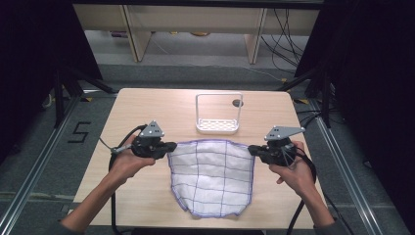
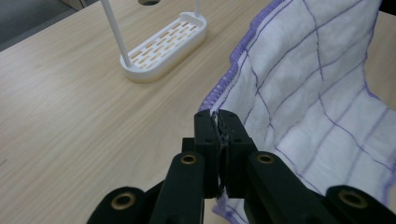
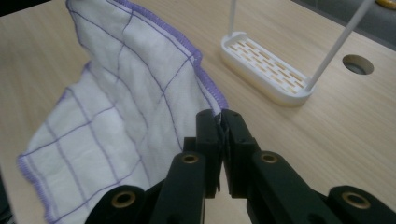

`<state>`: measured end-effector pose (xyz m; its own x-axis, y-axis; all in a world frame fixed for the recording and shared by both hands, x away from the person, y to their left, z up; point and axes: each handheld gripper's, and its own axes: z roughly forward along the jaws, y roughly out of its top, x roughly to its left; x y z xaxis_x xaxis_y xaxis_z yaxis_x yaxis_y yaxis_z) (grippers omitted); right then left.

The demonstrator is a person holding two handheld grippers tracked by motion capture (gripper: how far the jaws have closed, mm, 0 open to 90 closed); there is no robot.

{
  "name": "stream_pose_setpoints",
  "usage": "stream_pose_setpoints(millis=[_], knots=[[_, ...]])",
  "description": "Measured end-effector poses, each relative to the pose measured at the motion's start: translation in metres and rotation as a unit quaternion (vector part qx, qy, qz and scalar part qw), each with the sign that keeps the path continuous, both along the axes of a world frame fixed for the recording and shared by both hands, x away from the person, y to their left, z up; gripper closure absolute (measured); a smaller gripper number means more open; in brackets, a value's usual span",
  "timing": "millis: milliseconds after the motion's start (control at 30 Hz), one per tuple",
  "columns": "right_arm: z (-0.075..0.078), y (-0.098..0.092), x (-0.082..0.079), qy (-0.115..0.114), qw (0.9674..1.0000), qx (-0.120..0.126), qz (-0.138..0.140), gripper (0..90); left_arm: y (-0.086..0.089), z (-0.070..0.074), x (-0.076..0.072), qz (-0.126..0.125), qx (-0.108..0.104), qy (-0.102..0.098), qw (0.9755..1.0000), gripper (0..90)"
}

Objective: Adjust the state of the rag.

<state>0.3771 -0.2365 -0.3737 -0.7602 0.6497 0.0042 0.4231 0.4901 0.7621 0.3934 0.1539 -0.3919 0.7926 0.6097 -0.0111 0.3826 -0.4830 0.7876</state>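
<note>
Pinching a corner of the cloth [image 2: 299,93] between shut jaws on the left gripper [image 2: 218,122], purple hem caught right at the pads. Same on the right gripper [image 3: 222,122]: jaws closed on the opposite top corner, hem trapped between them. Held apart at matching height, seemingly to stretch the top edge taut and let the rest hang open (a sensible way to spread a cloth before draping it). Seen from above, the cloth [image 1: 211,176] spanning from left gripper [image 1: 169,146] to right gripper [image 1: 252,149], its lower part sagging toward the near edge of the table [image 1: 147,105]. Beyond it, near but apart, a white rack [image 1: 218,117] with an upright frame, probably the place to hang it. Given by the gripper views alone: the actual bite on the hem. Given by the high view alone: both hands, the level stretch and the gap to the rack.
</note>
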Motion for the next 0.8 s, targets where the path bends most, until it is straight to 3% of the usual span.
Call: stream_pose_setpoints(millis=[67,167,233,300,333,500,533,600,633,800], knots=[[0.012,0.002,-0.011,0.001,1.0000,0.009,-0.001,86.7,0.004,0.011,-0.011,-0.004,-0.007,-0.003,1.0000,86.8],[0.030,0.004,-0.028,-0.012,0.9996,-0.005,0.027,86.7,0.012,0.031,-0.028,-0.015,-0.018,-0.016,0.9996,86.7],[0.039,0.007,-0.038,-0.008,0.9991,-0.007,0.041,86.7,0.015,0.040,-0.040,-0.014,-0.014,-0.025,0.9995,86.6],[0.048,0.009,-0.048,-0.008,0.9984,-0.004,0.055,86.7,0.018,0.054,-0.058,-0.030,-0.029,-0.027,0.9988,86.6],[0.048,0.009,-0.048,-0.008,0.9984,-0.004,0.055,86.7,0.018,0.054,-0.058,-0.030,-0.029,-0.027,0.9988,86.5],[0.078,0.008,-0.077,-0.019,0.9965,0.026,0.077,86.7,0.022,0.085,-0.083,-0.054,-0.051,-0.040,0.9964,86.5],[0.083,0.007,-0.080,-0.026,0.9960,0.038,0.076,86.7,0.021,0.088,-0.083,-0.057,-0.054,-0.039,0.9962,86.5],[0.087,0.006,-0.077,-0.035,0.9958,0.039,0.075,86.7,0.015,0.087,-0.079,-0.056,-0.054,-0.042,0.9961,86.5],[0.087,0.005,-0.073,-0.034,0.9962,0.031,0.074,86.7,0.012,0.085,-0.071,-0.054,-0.050,-0.034,0.9967,86.4],[0.056,0.006,-0.028,0.003,0.9990,0.016,0.042,86.7,0.003,0.054,-0.024,-0.022,-0.057,-0.004,0.9982,86.4]])
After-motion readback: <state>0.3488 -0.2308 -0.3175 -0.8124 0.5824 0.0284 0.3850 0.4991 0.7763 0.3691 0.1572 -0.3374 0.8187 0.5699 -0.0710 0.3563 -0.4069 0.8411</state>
